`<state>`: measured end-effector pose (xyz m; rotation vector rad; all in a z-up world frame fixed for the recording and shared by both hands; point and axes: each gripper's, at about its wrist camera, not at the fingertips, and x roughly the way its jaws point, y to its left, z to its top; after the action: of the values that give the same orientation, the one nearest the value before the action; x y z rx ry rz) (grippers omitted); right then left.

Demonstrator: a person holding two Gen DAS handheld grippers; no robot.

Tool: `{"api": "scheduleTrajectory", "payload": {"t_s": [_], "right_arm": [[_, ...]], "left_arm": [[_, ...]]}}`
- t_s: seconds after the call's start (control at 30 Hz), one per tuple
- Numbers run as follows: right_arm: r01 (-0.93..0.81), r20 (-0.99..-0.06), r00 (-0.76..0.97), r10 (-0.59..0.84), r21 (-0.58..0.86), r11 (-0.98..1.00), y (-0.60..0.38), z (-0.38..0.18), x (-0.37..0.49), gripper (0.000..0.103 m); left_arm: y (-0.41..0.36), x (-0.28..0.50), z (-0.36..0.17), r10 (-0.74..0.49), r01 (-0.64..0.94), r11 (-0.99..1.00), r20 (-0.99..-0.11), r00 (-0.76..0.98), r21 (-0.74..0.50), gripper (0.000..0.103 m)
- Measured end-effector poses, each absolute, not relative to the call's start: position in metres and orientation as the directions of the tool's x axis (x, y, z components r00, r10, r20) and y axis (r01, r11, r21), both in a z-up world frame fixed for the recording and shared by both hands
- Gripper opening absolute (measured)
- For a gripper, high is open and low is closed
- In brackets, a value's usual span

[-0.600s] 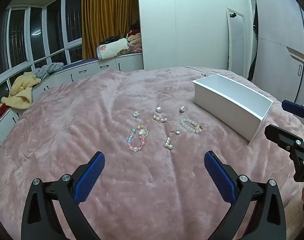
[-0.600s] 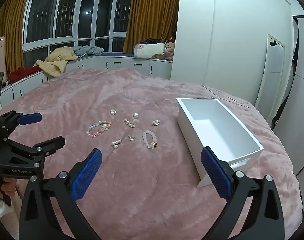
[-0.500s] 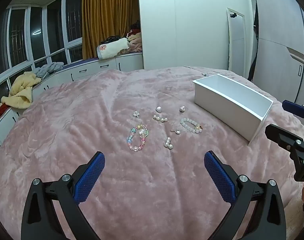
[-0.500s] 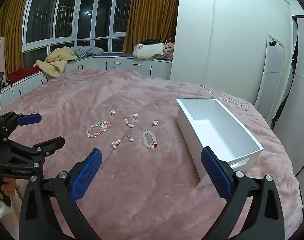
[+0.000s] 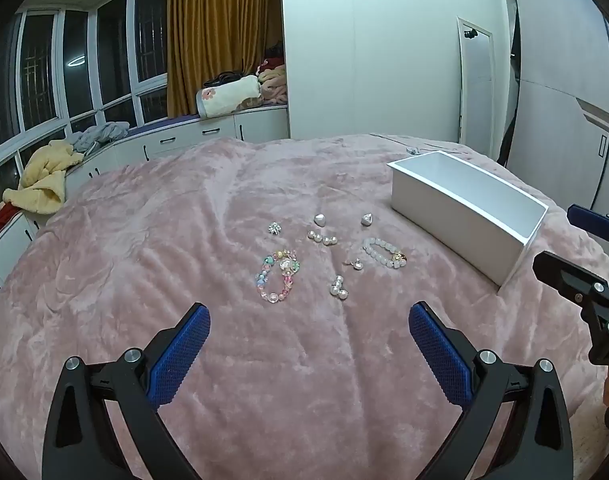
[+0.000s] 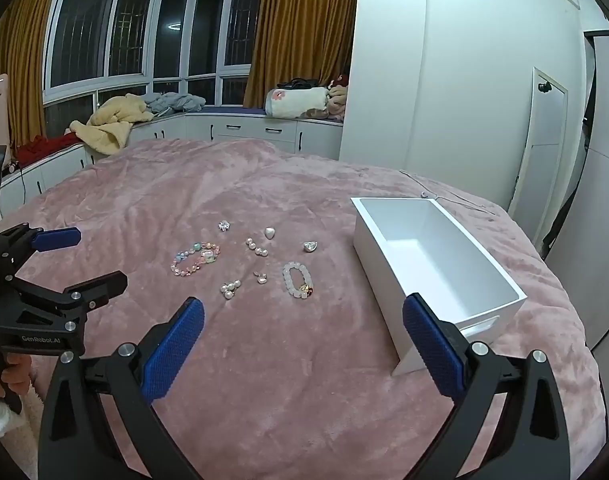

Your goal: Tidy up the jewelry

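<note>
Left wrist view looks down at the jewelry scattered on the pink blanket (image 5: 184,240): a multicoloured bead bracelet (image 5: 276,276) at the centre, a white bead bracelet (image 5: 384,253) with a gold charm at its 3 o'clock, and small pearl pieces (image 5: 322,237) at its 1 o'clock. An open white box (image 5: 460,216) stands on the blanket further toward 3 o'clock, apart from the pieces, and nothing is seen inside it.

The left gripper (image 5: 309,332) hovers over the blanket at the bracelets' 6 o'clock, tilted downward, its blue-padded fingers (image 5: 180,354) spread wide with only blanket between them. The right gripper (image 6: 303,324), seen in the right wrist view, is angled down the same way, its jaws likewise fully apart and holding nothing, with the box's near corner just behind its right finger. In that view the left gripper's black frame at 9 o'clock bears white lettering reading "GenRobot.AI" (image 6: 40,339), and a hand (image 6: 12,372) grips its handle below.
</note>
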<state>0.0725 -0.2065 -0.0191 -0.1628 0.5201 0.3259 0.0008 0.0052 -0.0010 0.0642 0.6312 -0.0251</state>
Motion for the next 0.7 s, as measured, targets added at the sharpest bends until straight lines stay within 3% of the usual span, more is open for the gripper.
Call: {"api": "scheduleTrajectory", "payload": {"t_s": [0.7], "right_arm": [[-0.341,-0.508,0.822,0.258,-0.075,0.937,-0.2019,-0.0197,0.0706,0.098]], "left_arm": [[0.009,0.0012,0.0014,0.011,0.02,0.999,-0.592,0.806,0.045,0.101]]}}
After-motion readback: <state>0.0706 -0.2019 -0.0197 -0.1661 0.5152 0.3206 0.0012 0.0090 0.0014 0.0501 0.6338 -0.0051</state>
